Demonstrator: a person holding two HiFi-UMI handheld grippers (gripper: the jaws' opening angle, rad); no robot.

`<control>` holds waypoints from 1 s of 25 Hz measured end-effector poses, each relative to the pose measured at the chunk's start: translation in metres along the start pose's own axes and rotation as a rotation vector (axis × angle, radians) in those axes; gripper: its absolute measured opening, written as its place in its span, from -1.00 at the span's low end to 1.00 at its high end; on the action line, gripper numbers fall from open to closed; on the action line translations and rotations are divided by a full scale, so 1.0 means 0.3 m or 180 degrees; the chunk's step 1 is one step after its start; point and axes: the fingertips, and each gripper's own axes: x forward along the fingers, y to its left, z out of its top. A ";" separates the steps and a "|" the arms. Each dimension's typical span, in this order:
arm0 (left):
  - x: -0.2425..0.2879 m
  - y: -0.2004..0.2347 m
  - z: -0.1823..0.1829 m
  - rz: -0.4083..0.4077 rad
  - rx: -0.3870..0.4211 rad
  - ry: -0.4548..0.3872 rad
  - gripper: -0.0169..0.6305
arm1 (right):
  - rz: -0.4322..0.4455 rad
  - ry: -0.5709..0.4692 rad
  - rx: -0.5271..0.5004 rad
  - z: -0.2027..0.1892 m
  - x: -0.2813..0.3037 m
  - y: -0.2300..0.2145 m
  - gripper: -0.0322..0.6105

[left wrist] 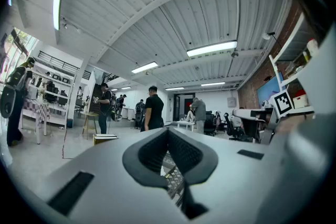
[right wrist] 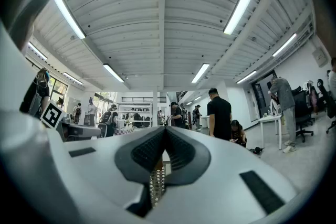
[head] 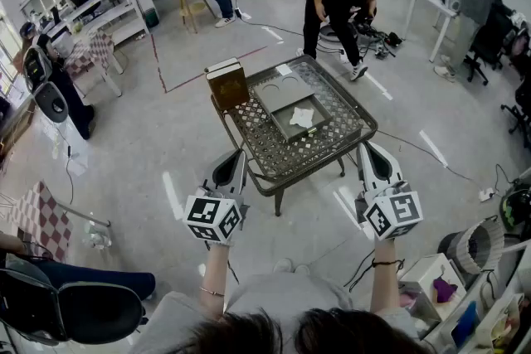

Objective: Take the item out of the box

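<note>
While the left claw (head: 236, 158) and the right claw (head: 367, 152) hang at the near edge of the desk (head: 292, 152), each with its jaws pressed together on nothing, the white item (head: 302, 117) lies inside the open grey box (head: 292, 128) mid-desk, well beyond both claws and between them.
</note>
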 end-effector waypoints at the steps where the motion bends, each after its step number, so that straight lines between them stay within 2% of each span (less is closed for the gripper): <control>1: -0.001 -0.003 -0.001 0.0004 0.0000 0.0003 -0.90 | 0.0001 -0.0004 0.0008 0.000 -0.003 -0.002 -0.84; 9: -0.009 -0.050 -0.016 0.0011 0.0037 0.0057 -0.90 | 0.0047 -0.0041 0.0067 0.007 -0.036 -0.027 -0.84; 16: -0.032 -0.098 -0.017 0.0054 0.0049 0.0090 -0.89 | 0.0198 -0.0071 0.0123 0.018 -0.049 -0.026 -0.84; 25: 0.005 -0.092 -0.050 0.0079 0.0009 0.0167 -0.89 | 0.0288 0.0020 0.0253 -0.033 0.001 -0.035 -0.84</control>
